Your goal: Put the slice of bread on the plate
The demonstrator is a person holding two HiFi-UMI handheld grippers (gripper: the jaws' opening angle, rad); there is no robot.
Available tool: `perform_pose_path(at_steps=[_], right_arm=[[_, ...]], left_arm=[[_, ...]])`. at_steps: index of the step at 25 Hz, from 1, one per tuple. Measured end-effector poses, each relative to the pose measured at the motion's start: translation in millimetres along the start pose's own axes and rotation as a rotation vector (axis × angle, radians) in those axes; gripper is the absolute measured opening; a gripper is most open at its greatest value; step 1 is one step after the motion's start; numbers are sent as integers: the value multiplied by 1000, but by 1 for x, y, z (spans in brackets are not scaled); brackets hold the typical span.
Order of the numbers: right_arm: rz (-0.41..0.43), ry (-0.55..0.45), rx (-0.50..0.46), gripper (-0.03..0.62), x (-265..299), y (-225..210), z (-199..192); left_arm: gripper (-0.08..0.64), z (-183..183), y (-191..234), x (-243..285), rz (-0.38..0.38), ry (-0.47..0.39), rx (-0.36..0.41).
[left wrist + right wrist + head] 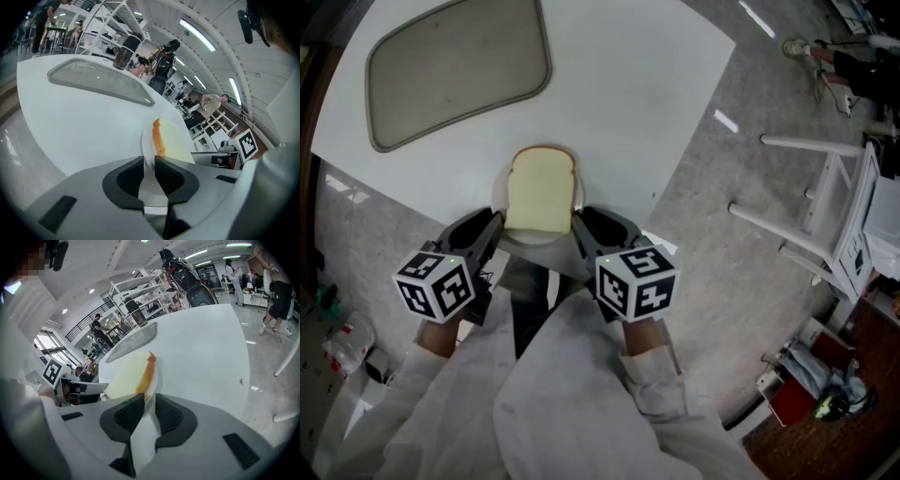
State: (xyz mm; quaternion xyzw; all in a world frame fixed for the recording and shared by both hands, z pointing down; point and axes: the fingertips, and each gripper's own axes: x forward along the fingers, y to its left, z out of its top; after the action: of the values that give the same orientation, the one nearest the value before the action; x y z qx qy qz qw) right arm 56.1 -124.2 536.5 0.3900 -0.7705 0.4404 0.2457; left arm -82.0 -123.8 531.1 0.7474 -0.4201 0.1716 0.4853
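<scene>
A pale slice of bread [542, 190] with a tan crust lies flat on a small white plate [528, 240] at the near edge of the white table [656, 94]. My left gripper [494, 221] is shut on the plate's left rim and my right gripper [578, 218] is shut on its right rim. In the left gripper view the plate's rim [146, 140] runs between the closed jaws of the left gripper [149, 169], with the bread [176, 143] beyond. The right gripper view shows the right gripper [150, 409] clamping the plate [153, 380] beside the bread [125, 376].
A large grey tray [459, 70] lies on the table's far left. To the right of the table, a white metal frame [834, 216] stands on the grey floor, with bags and clutter near it. People stand far off in the room.
</scene>
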Motion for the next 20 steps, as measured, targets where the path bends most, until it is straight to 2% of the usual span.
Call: perform_pose_path(at_steps=[11, 20], right_arm=[[31, -1, 64, 61, 1, 1, -3], [15, -37, 108, 55, -1, 1, -2]], left_arm=[[61, 1, 1, 2, -53, -13, -84], [60, 2, -1, 1, -69, -7, -75]])
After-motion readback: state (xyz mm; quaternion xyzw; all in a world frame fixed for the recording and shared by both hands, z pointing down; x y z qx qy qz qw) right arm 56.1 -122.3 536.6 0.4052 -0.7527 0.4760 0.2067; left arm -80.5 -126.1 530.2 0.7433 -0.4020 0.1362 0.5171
